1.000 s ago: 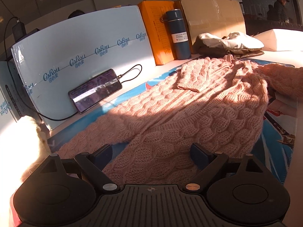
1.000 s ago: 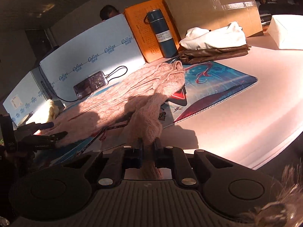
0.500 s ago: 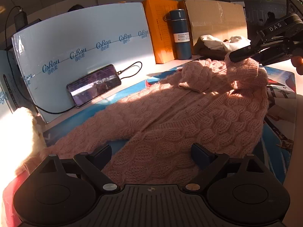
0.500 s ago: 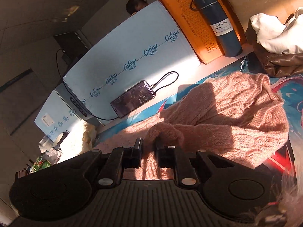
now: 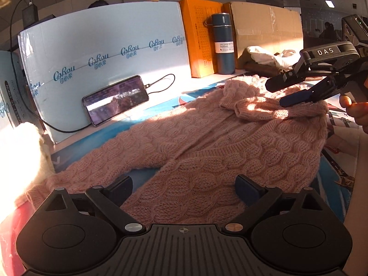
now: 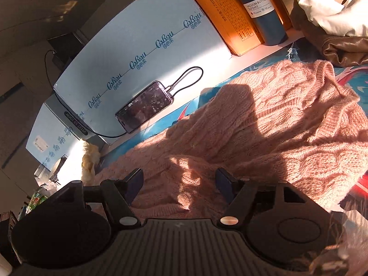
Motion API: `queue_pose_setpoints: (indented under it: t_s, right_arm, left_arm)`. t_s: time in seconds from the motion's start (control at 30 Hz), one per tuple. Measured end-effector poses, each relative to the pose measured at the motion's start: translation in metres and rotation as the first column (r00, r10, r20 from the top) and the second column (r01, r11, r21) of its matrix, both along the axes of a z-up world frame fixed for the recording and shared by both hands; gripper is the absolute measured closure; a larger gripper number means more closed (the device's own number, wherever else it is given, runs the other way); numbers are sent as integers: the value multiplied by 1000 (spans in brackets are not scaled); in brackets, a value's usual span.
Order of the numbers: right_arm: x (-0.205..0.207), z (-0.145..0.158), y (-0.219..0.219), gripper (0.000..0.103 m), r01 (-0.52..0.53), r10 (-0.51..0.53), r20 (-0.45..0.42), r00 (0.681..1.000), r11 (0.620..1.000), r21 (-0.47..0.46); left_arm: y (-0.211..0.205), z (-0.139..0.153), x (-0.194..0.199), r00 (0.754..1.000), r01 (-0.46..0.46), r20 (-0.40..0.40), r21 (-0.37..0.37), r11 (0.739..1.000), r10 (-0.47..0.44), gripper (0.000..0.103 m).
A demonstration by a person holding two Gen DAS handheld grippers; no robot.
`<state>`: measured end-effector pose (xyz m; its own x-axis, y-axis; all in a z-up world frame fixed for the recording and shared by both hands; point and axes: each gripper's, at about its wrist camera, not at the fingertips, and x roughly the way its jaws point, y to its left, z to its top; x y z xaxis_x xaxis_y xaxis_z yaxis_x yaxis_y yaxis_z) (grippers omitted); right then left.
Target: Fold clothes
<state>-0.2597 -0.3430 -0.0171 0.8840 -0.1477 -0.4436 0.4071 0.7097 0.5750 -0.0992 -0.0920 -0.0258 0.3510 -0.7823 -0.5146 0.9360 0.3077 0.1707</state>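
A pink cable-knit sweater [image 5: 218, 151] lies spread on a blue printed mat [image 5: 158, 110]. One sleeve [image 5: 260, 105] is folded across its upper body. My left gripper [image 5: 184, 184] is open and empty, low over the sweater's near hem. My right gripper [image 6: 179, 179] is open just above the folded sleeve [image 6: 184, 184]; it also shows in the left wrist view [image 5: 278, 94], jaws apart over the sleeve cuff. The sweater [image 6: 287, 115] fills the right wrist view.
A light blue box [image 5: 103, 69] with a phone [image 5: 115, 99] and cable leans at the back. An orange box [image 5: 197, 39], a blue vacuum bottle [image 5: 223, 43] and a cardboard box [image 5: 264, 27] stand behind. Folded white and brown clothes [image 6: 333, 23] sit at the back right.
My right gripper carried the sleeve leftward over the sweater's body, laid it down and opened, letting go. My left gripper stayed open near the hem.
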Motion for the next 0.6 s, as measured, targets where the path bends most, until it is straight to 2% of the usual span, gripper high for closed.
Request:
queue_pose_setpoints:
  t_s: [0.07, 0.13, 0.17, 0.23, 0.33, 0.47, 0.6]
  right_arm:
    - [-12, 12, 14, 22, -14, 16, 13, 1000, 991, -134]
    - [-28, 21, 30, 8, -40, 37, -14, 999, 946, -321]
    - [-37, 23, 37, 6, -56, 43, -41, 998, 912, -406]
    - [-54, 23, 44, 3, -87, 36, -109, 993, 854, -513]
    - [-72, 18, 43, 3, -133, 12, -220, 975, 827, -546]
    - [-82, 9, 45, 3, -215, -16, -363, 932, 781, -586]
    - [-71, 0, 42, 3, -272, -72, -463, 884, 725, -632]
  left_arm:
    - [18, 7, -6, 995, 84, 53, -59, 995, -81, 5]
    - [42, 12, -8, 980, 168, 125, -92, 982, -156, 5]
    - [50, 13, -8, 975, 180, 148, -86, 980, -166, 5]
    - [62, 14, -7, 974, 144, 176, -13, 989, -140, 5]
    - [71, 13, -8, 971, 106, 205, 85, 991, -122, 5]
    - [72, 10, -11, 958, 87, 255, 191, 978, -135, 5]
    - [61, 6, -4, 941, 46, 319, 225, 973, -118, 4]
